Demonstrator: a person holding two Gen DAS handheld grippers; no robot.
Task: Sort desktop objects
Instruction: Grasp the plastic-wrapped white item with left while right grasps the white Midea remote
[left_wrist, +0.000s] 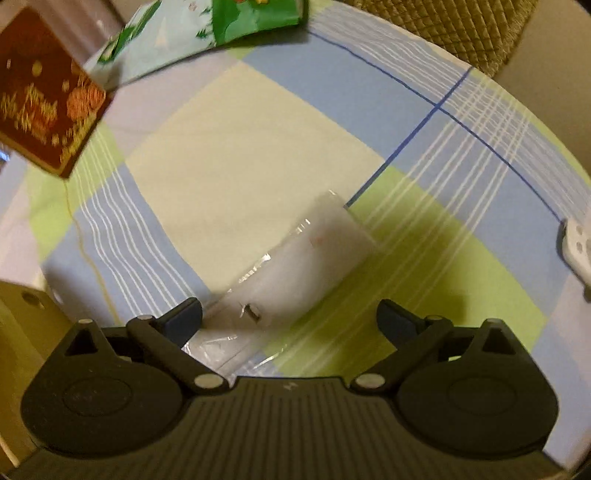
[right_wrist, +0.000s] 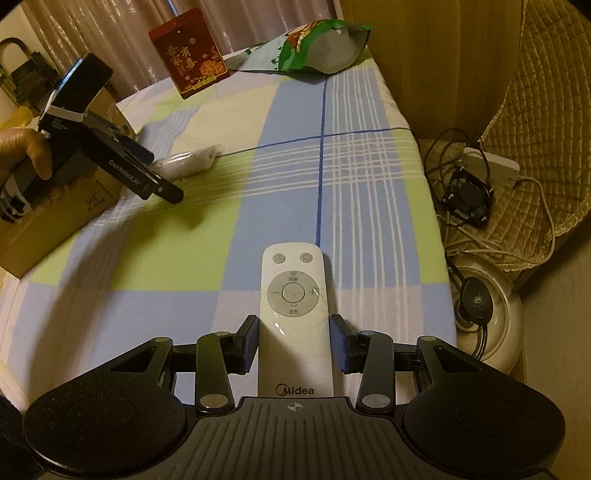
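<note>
The white Midea remote (right_wrist: 293, 325) is laid flat on the checked tablecloth (right_wrist: 184, 258), close to the cloth's near edge, with its button end pointing away. It is flanked by the right gripper (right_wrist: 293, 345), whose jaws are spread apart, one pad on each side of the remote's lower body; a narrow gap is seen on the right side, while contact on the left cannot be told.

Well beyond the remote and to its left, a clear-wrapped white packet (right_wrist: 188, 160) is seen lying on the cloth. The left gripper (left_wrist: 290, 317) is held over it with jaws wide apart, the packet (left_wrist: 295, 273) lying between and ahead of the fingertips, not clamped.

Far beyond the remote, at the back edge of the cloth, a red box with gold lettering (right_wrist: 190, 55) is stood upright, and a green and white snack bag (right_wrist: 314, 51) is laid just to its right. A cardboard box (right_wrist: 62, 206) is set left of the remote, beside the left gripper. To the remote's right, off the cloth, a tangle of cables (right_wrist: 469, 192) is seen.
</note>
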